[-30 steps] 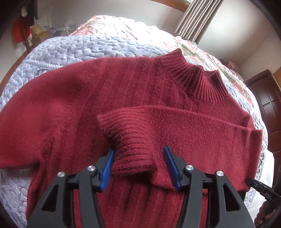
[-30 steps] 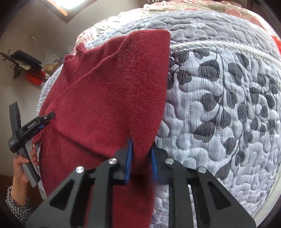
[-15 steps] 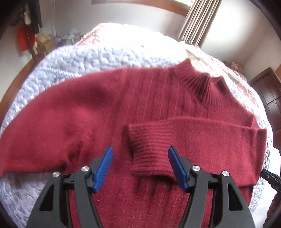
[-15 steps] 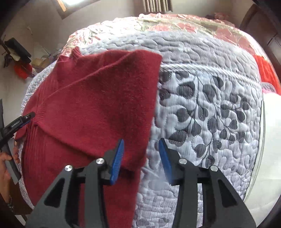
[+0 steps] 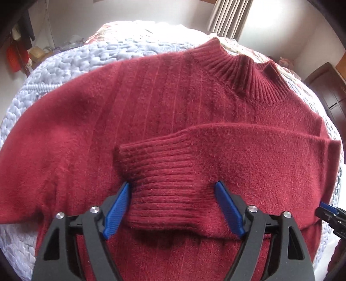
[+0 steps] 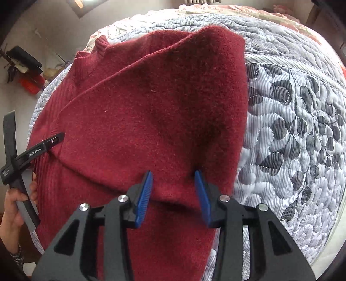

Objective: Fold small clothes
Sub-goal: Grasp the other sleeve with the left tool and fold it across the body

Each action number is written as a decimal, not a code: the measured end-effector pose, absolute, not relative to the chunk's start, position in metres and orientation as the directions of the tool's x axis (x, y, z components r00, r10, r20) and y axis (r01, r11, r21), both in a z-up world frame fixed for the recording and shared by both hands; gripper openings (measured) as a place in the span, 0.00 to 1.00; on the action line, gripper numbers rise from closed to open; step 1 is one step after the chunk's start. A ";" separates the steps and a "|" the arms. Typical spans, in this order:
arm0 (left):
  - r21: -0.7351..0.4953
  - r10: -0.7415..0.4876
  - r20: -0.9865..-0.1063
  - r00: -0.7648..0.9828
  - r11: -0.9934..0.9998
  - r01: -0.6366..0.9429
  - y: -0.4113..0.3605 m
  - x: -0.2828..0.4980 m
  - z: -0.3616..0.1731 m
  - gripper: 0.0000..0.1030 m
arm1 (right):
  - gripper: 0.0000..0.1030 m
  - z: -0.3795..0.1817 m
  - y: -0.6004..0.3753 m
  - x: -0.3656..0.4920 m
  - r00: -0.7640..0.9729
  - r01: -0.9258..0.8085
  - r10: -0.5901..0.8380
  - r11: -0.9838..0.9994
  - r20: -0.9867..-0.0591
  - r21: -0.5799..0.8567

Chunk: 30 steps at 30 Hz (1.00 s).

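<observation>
A dark red knitted sweater [image 5: 164,103] lies flat on the bed, collar [image 5: 248,75] at the far right. One sleeve is folded across the body, and its ribbed cuff [image 5: 164,183] lies between the blue pads of my left gripper [image 5: 173,207], which is open and holds nothing. In the right wrist view the same sweater [image 6: 151,112] shows its folded shoulder side. My right gripper [image 6: 173,194] stands open over the folded sleeve, close to the sweater's right edge. The left gripper [image 6: 39,151] shows at the far left of that view, held in a hand [image 6: 13,207].
The bed carries a pale quilted cover [image 5: 71,62] with a grey leaf print [image 6: 292,129] on its right part. Curtains [image 5: 229,17] and a dark wooden cabinet [image 5: 328,86] stand beyond the bed. Red and black items [image 6: 26,71] lie by the wall at left.
My right gripper has let go of the sweater's edge and opened, then shifted left over the folded sleeve. My left gripper stayed open and moved in around the cuff again.
</observation>
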<state>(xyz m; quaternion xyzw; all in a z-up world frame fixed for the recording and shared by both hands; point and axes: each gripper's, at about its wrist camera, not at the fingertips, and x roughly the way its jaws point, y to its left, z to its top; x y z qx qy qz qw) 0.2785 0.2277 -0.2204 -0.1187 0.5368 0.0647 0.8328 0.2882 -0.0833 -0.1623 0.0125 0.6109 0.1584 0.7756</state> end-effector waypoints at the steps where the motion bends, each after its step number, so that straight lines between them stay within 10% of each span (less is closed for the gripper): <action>1: -0.132 -0.026 -0.910 0.414 0.964 -0.230 0.228 0.278 -0.220 0.78 | 0.45 -0.162 -0.079 0.288 0.202 -0.233 0.257 0.950 -0.945 0.209; 30: -0.305 -0.036 -0.908 0.417 0.738 -0.602 0.487 0.067 -0.176 0.82 | 0.56 -0.126 0.126 0.238 0.141 -0.472 0.361 0.843 -0.922 0.258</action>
